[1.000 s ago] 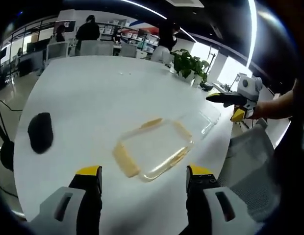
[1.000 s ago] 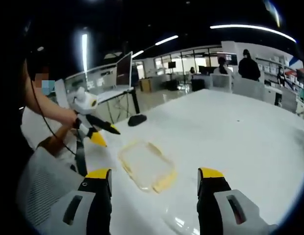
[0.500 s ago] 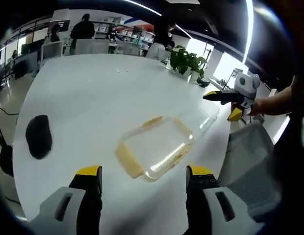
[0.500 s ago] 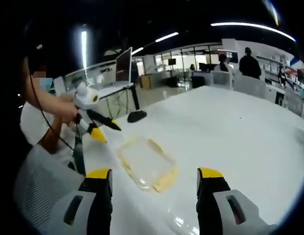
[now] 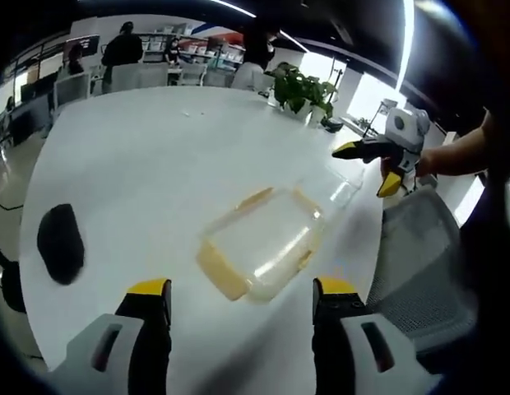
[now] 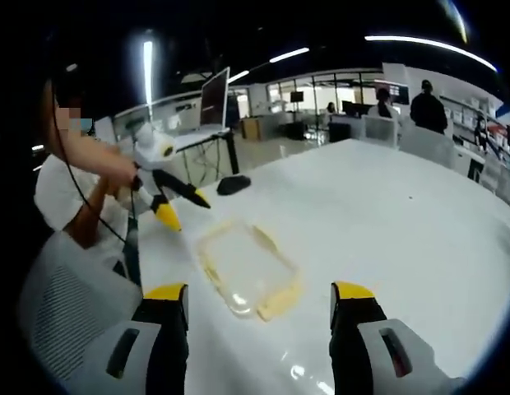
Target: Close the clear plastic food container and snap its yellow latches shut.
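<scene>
- Left gripper (image 5: pixel 240 309): your jaws stand wide apart, holding nothing, raised above the white table (image 5: pixel 132 156) with the clear food container (image 5: pixel 259 244) centred between and beyond the tips.
- Right gripper (image 6: pixel 259 313): same state, jaws spread and holding nothing, hovering on the other side of the container (image 6: pixel 245 270). In the left gripper view it (image 5: pixel 378 160) hangs well apart from the container, off the table's far right edge.
- Container lies flat near the table edge closest to you. Yellow latches show along its short end (image 5: pixel 222 276) and its long sides (image 5: pixel 253 200).
- A faint clear piece (image 5: pixel 341 193) lies just beyond the container; I can't tell whether it's the lid or glare.
- Can't tell from these views whether the lid is seated or whether any latch is snapped.
- Step, as I judge it: approach, no contact yet.
- Next move: bring both grippers down to the container. Confirm the lid sits square on the rim, then steady one side while you press a latch down on the other.
- Black mouse-like object (image 5: pixel 59 241) is well apart on the left, not in the way.
</scene>
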A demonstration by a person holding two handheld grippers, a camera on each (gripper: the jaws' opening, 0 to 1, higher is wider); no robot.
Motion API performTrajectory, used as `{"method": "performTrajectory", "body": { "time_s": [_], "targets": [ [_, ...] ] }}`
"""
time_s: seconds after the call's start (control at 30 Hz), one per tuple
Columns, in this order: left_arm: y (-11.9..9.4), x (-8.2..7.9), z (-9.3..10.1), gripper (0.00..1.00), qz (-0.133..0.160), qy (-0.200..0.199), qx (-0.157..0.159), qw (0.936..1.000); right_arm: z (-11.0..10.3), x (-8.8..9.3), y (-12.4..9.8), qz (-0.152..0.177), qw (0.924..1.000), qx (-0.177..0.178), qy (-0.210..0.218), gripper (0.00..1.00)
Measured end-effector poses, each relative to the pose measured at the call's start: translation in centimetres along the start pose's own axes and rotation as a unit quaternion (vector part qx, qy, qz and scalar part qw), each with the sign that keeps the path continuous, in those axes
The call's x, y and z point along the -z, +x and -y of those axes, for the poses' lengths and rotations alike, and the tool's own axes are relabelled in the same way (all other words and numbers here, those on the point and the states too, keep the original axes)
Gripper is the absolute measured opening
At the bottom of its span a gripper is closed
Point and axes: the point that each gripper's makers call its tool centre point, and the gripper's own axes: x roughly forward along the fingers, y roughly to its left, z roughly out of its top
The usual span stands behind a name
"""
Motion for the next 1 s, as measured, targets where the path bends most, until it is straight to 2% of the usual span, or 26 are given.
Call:
{"method": "performTrajectory", "body": {
  "time_s": [0.57, 0.77, 0.83, 1.0],
  "targets": [
    [0.9, -0.1, -0.3, 0.7, -0.03, 0.046, 0.025, 0.9982, 0.9, 0.4, 1.1, -0.022, 0.9997, -0.005, -0.01, 0.69],
    [1.1, 0.0, -0.3, 0.7, -0.045, 0.071, 0.036, 0.9959, 0.5, 1.0, 1.9, -0.046, 0.9976, -0.024, -0.046, 0.68],
    [1.2, 0.2, -0.4, 0.7, -0.056, 0.089, 0.038, 0.9937, 0.6, 1.0, 2.1, -0.05, 0.9972, -0.028, -0.048, 0.68],
    [1.4, 0.4, -0.3, 0.7, -0.065, 0.101, 0.045, 0.9918, 0.8, 1.2, 2.4, -0.057, 0.9962, -0.033, -0.057, 0.68]
  ]
}}
